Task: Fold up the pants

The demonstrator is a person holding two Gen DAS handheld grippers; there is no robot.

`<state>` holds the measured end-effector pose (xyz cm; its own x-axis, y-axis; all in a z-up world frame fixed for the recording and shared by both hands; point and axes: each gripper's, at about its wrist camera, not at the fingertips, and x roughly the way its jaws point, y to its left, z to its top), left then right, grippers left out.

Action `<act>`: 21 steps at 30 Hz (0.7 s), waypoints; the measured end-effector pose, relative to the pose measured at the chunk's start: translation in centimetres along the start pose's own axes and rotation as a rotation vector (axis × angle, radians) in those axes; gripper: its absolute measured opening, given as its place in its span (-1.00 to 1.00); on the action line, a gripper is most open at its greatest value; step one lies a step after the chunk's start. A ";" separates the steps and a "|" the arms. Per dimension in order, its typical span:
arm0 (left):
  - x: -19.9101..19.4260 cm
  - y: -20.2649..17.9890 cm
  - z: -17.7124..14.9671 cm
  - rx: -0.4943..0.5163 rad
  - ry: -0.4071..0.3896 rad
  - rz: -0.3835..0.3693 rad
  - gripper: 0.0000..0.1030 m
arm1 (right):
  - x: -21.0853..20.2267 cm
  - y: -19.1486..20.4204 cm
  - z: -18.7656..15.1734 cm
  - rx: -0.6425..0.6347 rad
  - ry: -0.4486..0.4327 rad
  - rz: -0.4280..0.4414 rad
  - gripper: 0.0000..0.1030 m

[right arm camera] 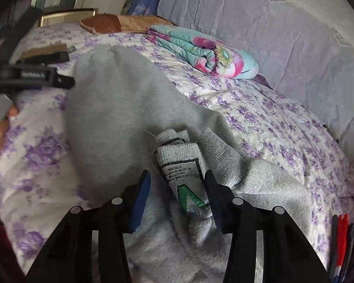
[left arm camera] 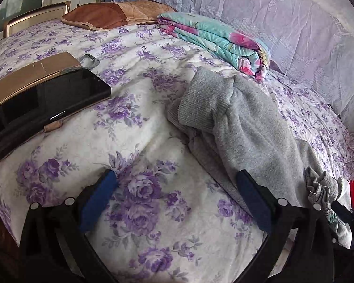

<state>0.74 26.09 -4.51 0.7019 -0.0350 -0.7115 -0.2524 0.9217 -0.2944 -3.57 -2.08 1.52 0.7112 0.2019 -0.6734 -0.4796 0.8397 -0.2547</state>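
Grey sweatpants (left arm camera: 245,127) lie crumpled on the floral bed cover (left arm camera: 139,141), a ribbed cuff toward the far end. My left gripper (left arm camera: 177,186) is open and empty, low over the cover just left of the pants. In the right wrist view the pants (right arm camera: 120,108) fill the middle. My right gripper (right arm camera: 177,184) is open, its fingers either side of the bunched ribbed waistband with its label (right arm camera: 179,172), not clamped on it. The left gripper (right arm camera: 47,80) shows at the left edge, beside the pants.
A black tablet on a gold case (left arm camera: 44,103) lies at the left of the bed. A folded teal-and-pink quilt (left arm camera: 214,42) and a brown cushion (left arm camera: 111,14) lie at the far side. A lavender lace curtain (left arm camera: 283,23) hangs behind.
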 end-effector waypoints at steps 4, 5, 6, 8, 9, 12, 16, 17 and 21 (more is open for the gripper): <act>0.0 0.0 0.0 0.000 -0.001 -0.001 0.92 | -3.0 -3.6 1.4 0.157 -0.106 -0.017 -0.07; 0.0 0.0 0.0 0.001 -0.001 0.001 0.92 | -2.9 -4.6 1.6 0.195 -0.115 -0.043 -0.07; 0.0 0.0 0.0 0.001 -0.001 0.001 0.92 | -2.2 -5.4 1.8 0.231 -0.107 -0.054 -0.07; 0.0 0.0 0.0 0.001 0.000 0.001 0.92 | 0.8 -6.3 1.5 0.275 -0.047 -0.054 -0.07; 0.0 0.0 0.0 0.002 0.000 0.001 0.92 | 3.0 -6.2 1.1 0.273 0.011 -0.051 -0.01; 0.0 0.0 0.0 0.002 0.000 0.001 0.92 | 6.6 -5.0 -0.6 0.222 0.064 -0.110 0.13; 0.1 0.1 0.0 0.002 0.000 0.003 0.92 | 4.6 -6.1 0.2 0.284 0.034 -0.071 0.11; 0.1 0.1 0.0 0.002 0.000 0.004 0.92 | 3.8 -6.2 0.6 0.296 0.003 -0.061 0.11; 0.2 0.1 0.0 0.004 0.000 0.006 0.92 | 4.1 -5.5 2.3 0.244 -0.013 -0.107 0.12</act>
<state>0.88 26.18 -4.70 0.7000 -0.0295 -0.7135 -0.2544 0.9233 -0.2877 3.18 -4.75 1.72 0.7586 0.1111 -0.6420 -0.2647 0.9529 -0.1478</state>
